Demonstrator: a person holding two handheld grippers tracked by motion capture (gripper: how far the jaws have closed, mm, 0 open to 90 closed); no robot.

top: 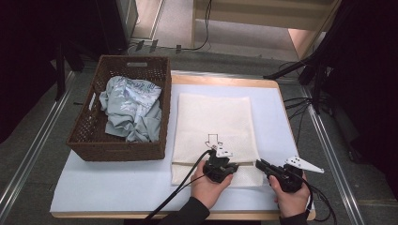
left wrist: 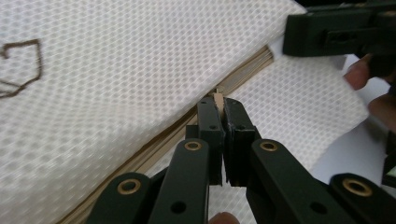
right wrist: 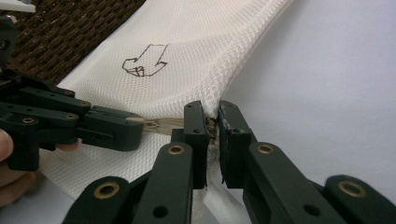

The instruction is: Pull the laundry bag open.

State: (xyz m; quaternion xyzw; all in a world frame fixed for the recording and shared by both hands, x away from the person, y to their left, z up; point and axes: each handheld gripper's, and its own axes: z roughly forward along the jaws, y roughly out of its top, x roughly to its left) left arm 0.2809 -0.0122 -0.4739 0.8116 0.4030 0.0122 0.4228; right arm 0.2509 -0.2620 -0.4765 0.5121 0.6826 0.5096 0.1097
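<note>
Two grippers work the near edge of one white mesh bag on the table: the left gripper pinches its zipper pull, the right gripper clamps the bag's zipper-end corner, beside one wicker basket holding one crumpled garment.

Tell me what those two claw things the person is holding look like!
Both the left gripper and the right gripper are black, with two flat jaws on arms joined by brass-coloured rivets. Each has a grey three-cornered plate on top and a black cable trailing off. The person wears dark sleeves.
</note>
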